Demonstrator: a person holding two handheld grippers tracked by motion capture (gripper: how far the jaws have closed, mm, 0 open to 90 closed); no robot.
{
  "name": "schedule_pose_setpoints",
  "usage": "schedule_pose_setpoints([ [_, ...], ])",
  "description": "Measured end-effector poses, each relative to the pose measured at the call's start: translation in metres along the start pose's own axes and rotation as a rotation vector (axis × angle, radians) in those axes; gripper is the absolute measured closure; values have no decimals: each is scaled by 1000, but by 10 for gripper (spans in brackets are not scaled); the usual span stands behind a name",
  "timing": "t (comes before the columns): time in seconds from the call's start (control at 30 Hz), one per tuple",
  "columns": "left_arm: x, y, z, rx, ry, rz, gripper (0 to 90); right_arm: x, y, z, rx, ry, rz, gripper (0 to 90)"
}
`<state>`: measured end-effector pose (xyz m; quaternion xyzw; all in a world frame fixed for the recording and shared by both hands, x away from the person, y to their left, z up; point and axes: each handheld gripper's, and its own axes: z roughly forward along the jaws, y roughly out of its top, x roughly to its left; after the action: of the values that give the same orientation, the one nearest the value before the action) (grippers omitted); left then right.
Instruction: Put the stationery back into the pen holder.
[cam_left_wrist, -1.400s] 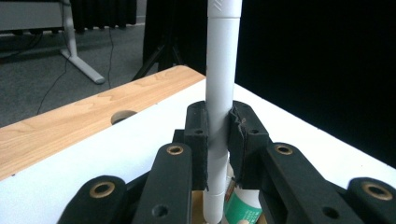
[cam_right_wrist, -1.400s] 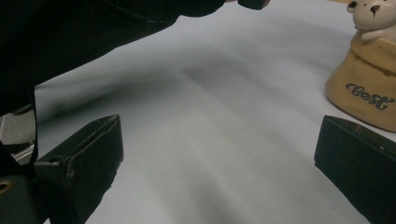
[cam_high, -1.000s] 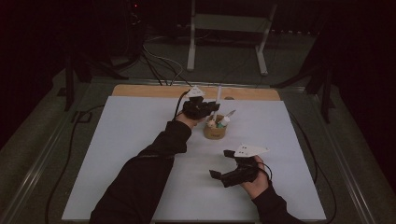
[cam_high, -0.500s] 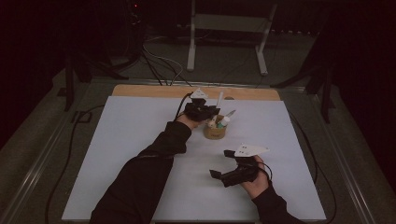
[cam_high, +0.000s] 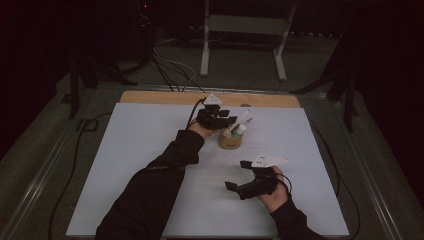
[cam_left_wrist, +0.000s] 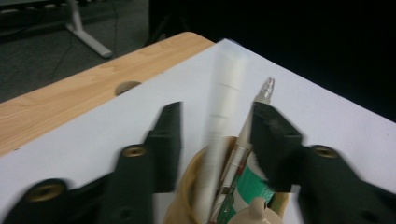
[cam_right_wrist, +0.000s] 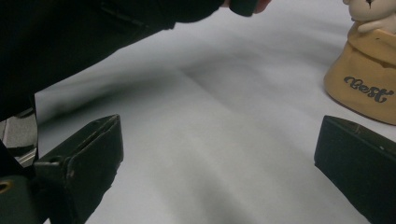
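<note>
The left hand-held gripper (cam_left_wrist: 215, 135), arm outstretched, hovers over the pen cup (cam_high: 230, 140), jaws just opening around a white tube (cam_left_wrist: 224, 107), not gripping; the right hand-held gripper (cam_high: 239, 181) at the cup's five o'clock gapes empty.

Left gripper (cam_high: 226, 119) over the tan holder (cam_high: 230, 140) of pens, right gripper (cam_high: 239, 176) well apart, nearer the person.

There were two black two-jaw grippers: the left gripper (cam_high: 226, 120) and the right gripper (cam_high: 239, 176). One tan holder (cam_high: 230, 141), lettered "Best" on its side, stood on one white sheet (cam_high: 150, 150) that covered one wooden table (cam_high: 150, 97). In the holder stood one white tube (cam_left_wrist: 224, 107), one pen (cam_left_wrist: 243, 135) and one green-and-white item (cam_left_wrist: 250, 186) too hidden to name. A single round hole (cam_left_wrist: 127, 87) marked the tabletop.
</note>
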<state>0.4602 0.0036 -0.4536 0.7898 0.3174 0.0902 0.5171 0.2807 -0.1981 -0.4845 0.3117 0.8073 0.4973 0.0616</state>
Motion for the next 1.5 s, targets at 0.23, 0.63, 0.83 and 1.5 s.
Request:
schedule_pose_setpoints([
  [0.23, 0, 5, -19, -43, 16, -26, 309, 0, 0, 0, -1, -1, -1, 12],
  [0.63, -4, 0, -44, -40, -59, -34, 52, -2, 1, -3, -11, -7, -3, 12],
  [0.83, -8, 0, -60, -43, -88, -22, 7, -3, 1, -3, -13, -3, -1, 12],
  [1.5, -10, -23, -121, -63, -198, 13, 7, -6, 3, -6, -29, -18, -2, 12],
])
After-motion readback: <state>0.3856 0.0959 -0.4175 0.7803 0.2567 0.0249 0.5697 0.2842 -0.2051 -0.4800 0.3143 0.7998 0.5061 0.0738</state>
